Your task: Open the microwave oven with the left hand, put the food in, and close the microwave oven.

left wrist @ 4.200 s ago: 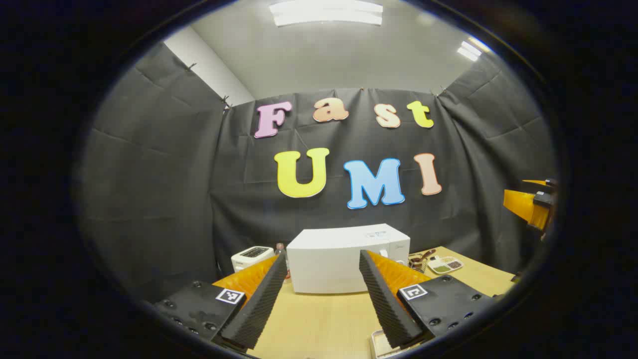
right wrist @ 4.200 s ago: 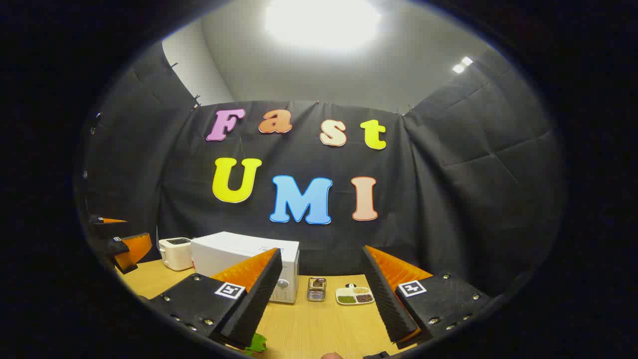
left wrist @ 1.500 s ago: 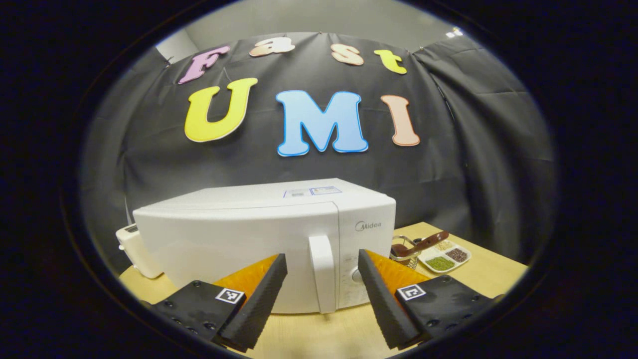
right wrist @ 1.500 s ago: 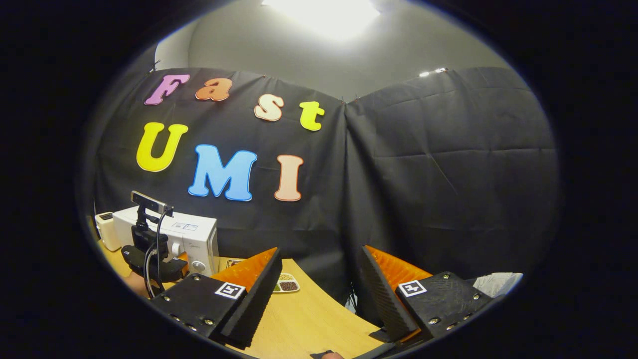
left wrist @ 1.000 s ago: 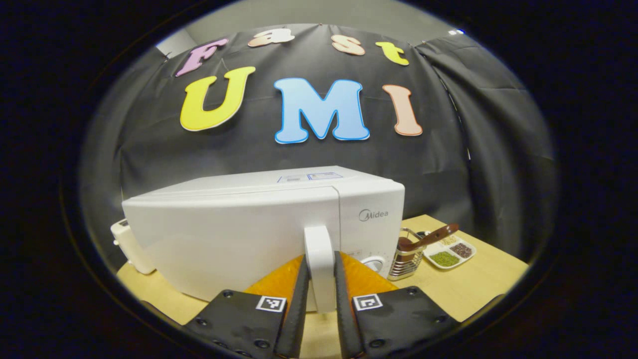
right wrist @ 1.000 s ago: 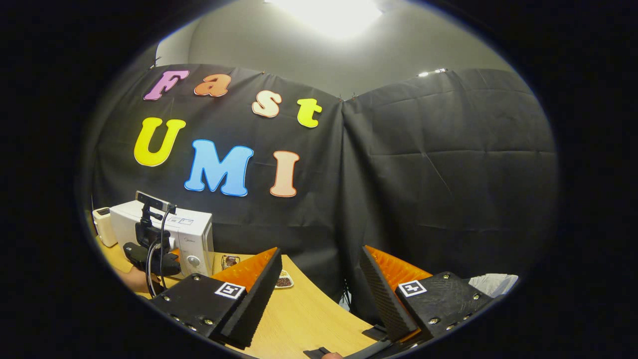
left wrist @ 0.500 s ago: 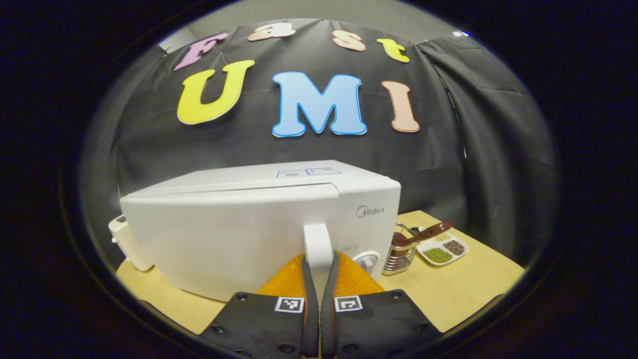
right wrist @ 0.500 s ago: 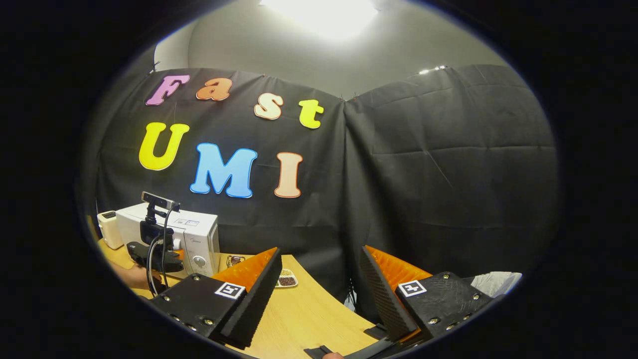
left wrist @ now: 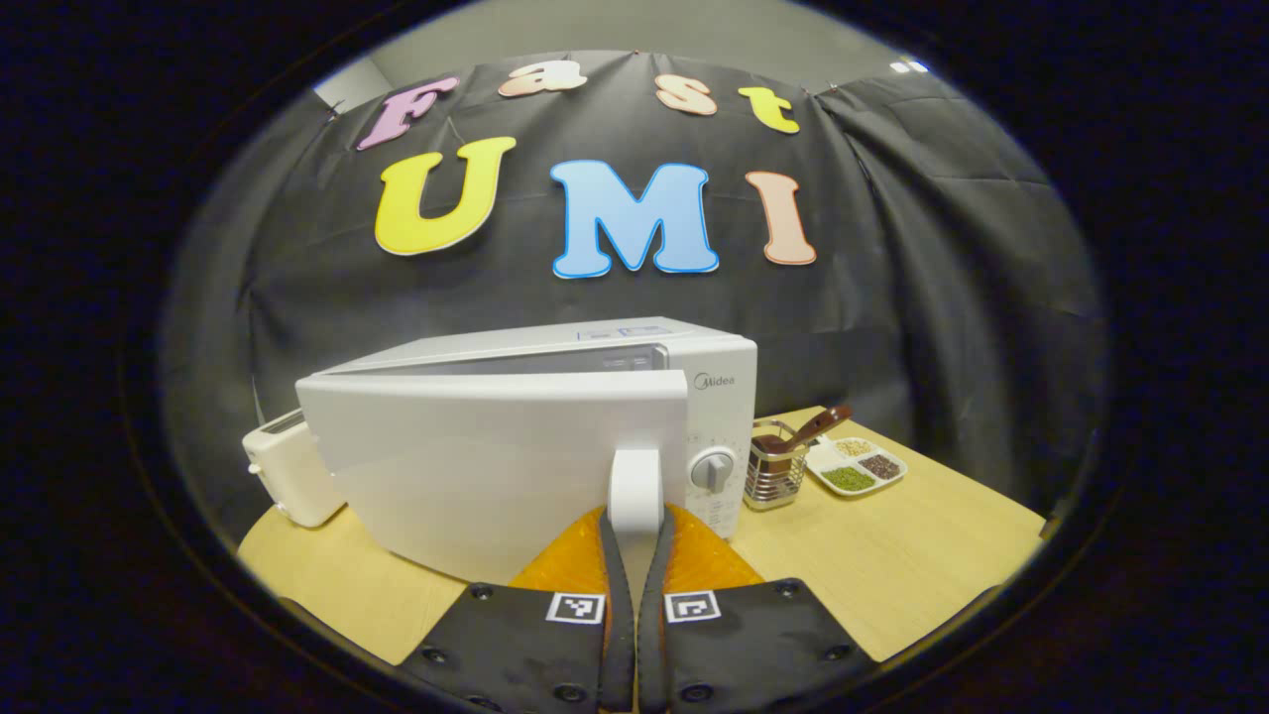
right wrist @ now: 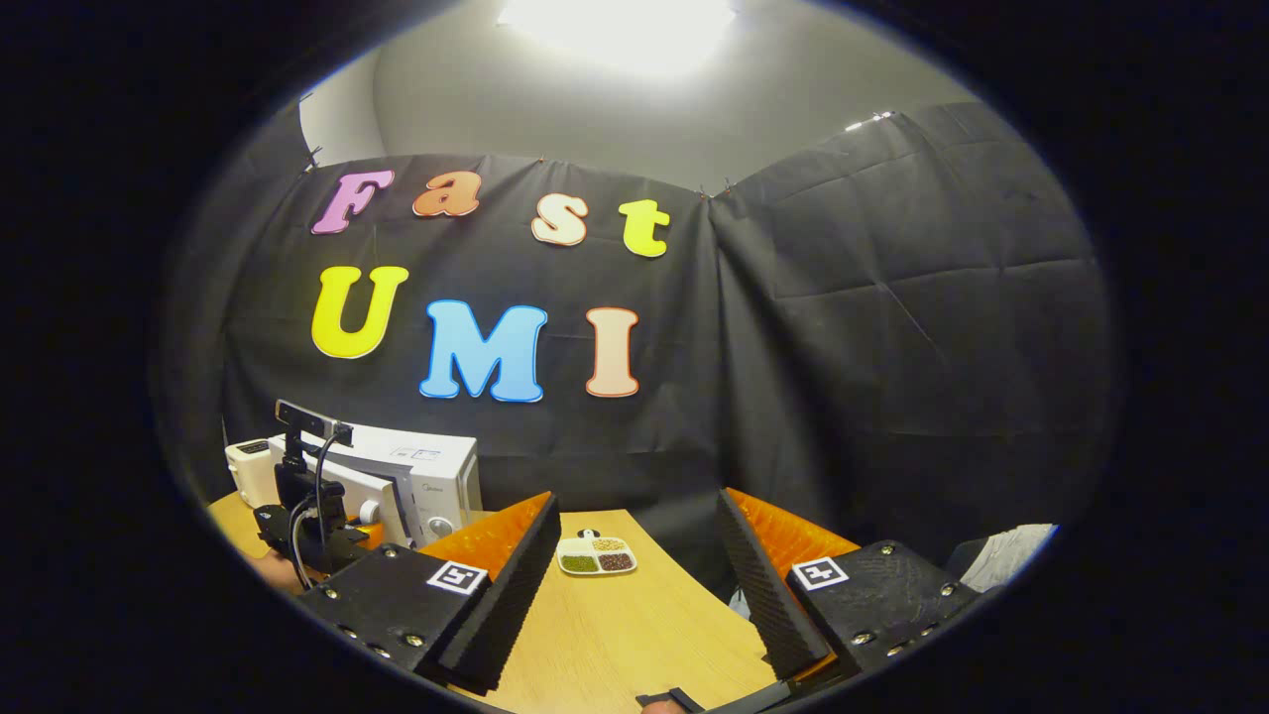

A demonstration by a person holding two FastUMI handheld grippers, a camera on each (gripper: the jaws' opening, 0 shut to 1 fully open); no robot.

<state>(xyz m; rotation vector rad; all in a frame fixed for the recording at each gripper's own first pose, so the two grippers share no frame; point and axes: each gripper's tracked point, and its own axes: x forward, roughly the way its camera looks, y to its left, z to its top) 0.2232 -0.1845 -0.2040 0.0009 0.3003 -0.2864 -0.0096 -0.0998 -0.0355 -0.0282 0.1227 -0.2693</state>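
The door (left wrist: 496,456) has just swung out from the microwave (left wrist: 709,397): half a second ago it lay nearly flush, now a dark gap shows along its top edge and the dial (left wrist: 712,468) stands clear at 3 o'clock of the handle (left wrist: 634,486). The left gripper (left wrist: 635,595) stays clenched on that handle, both fingers pressed to its sides. So the opening step is under way, likely less than half done; the pull must follow the hinge's arc round to the left.

The right gripper (right wrist: 634,585) hangs released over the desk (right wrist: 634,635), fingers wide apart, holding nothing. No food is visible near it; a small tray (right wrist: 596,555) of grains lies at 12 o'clock of its fingers, though whether that is the food I cannot tell.

The microwave is a smooth, glossy white box with rounded corners; its handle is a flat upright bar. The desk is pale wood grain. A wire caddy (left wrist: 771,471) stands at 3 o'clock of the microwave, a white toaster (left wrist: 288,476) at 9 o'clock.
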